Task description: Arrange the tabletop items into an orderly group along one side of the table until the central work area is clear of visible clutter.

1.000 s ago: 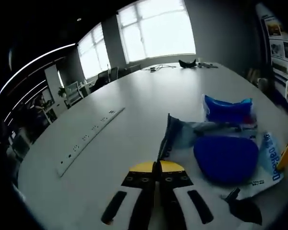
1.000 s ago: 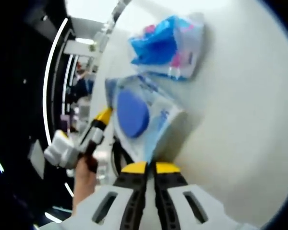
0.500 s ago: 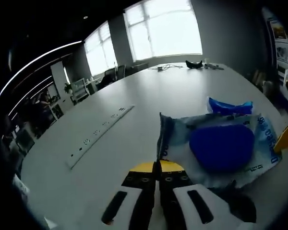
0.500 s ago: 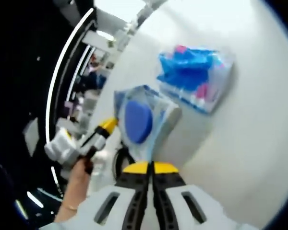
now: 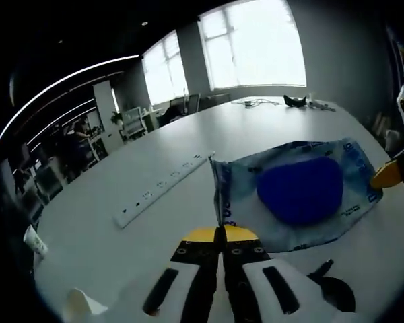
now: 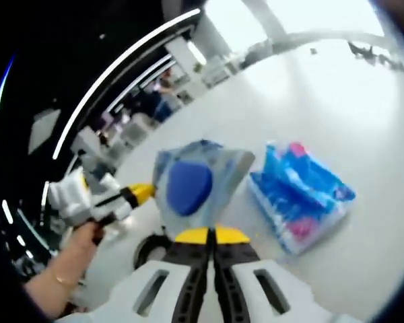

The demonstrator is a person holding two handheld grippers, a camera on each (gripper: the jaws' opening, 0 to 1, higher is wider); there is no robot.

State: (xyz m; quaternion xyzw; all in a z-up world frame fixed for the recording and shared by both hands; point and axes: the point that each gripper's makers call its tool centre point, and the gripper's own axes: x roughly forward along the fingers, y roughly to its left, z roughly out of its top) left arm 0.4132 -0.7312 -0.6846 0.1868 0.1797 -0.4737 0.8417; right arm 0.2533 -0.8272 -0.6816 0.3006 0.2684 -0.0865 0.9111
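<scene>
Spreading across both views is the white table (image 5: 188,141) — above it, centre frame, a clear pack with a blue lid (image 5: 299,192) hangs pinched at opposite edges by the left gripper (image 5: 221,233) and right gripper (image 6: 211,235), both clamped tight. A blue tissue pack (image 6: 299,195) lies at right of the right gripper view.

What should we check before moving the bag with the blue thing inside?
1. Left gripper shut on the bag edge: ok.
2. Right gripper shut on the same bag: ok.
3. Bag lifted off the table: cannot tell.
4. Blue and pink pack lies apart from the bag: ok.
5. White power strip out of the way: ok.
6. Central work area tidy: not ok, the pack sits there.
</scene>
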